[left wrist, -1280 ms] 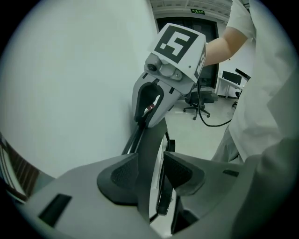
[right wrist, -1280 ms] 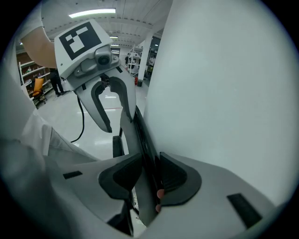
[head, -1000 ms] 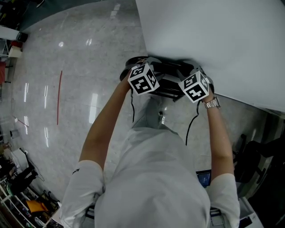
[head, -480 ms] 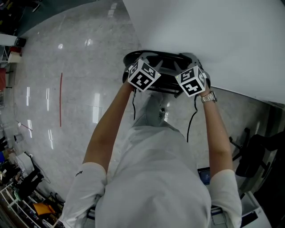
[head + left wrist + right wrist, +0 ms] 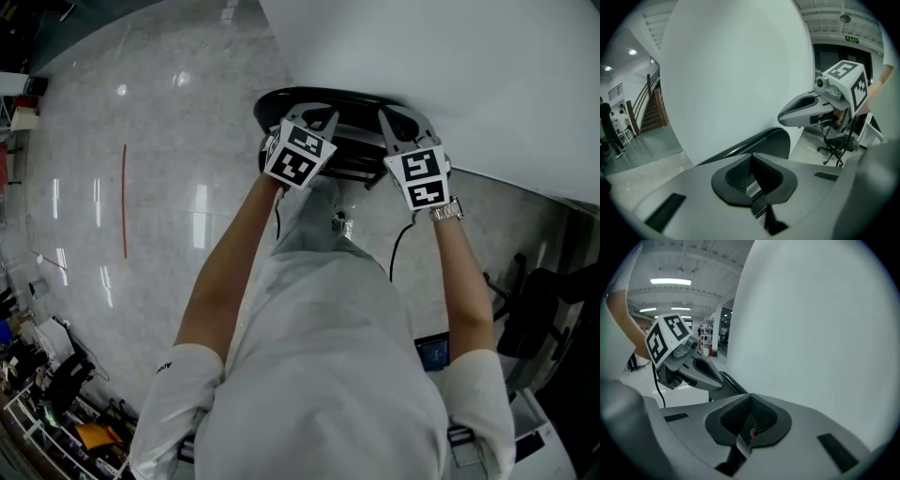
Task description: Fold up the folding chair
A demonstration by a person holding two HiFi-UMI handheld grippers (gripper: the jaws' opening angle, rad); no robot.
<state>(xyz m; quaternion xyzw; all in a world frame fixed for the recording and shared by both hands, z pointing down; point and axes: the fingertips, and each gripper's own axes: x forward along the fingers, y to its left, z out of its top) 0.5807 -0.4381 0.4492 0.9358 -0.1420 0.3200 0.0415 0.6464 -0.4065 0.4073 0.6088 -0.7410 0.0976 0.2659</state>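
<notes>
Seeming stiff and rather heavy, the folding chair point(image 5: 309, 97) wants holding at its rim; fingers of left gripper point(image 5: 751, 161) and right gripper point(image 5: 750, 401) have just clenched, empty.

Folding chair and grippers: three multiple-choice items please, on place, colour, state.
1. Where is the folding chair? A at the white table's edge; B on the table; C on a shelf.
2. Its colour? A red; B black; C white.
3. Tongs of the left gripper and the right gripper? A both wide apart; B only the left together; C both together.
Key: 1 A, its rim shows at the tabletop's edge; 2 B, the rim is black; 3 C, both pairs meet, having just closed, nothing visible between them.
</notes>
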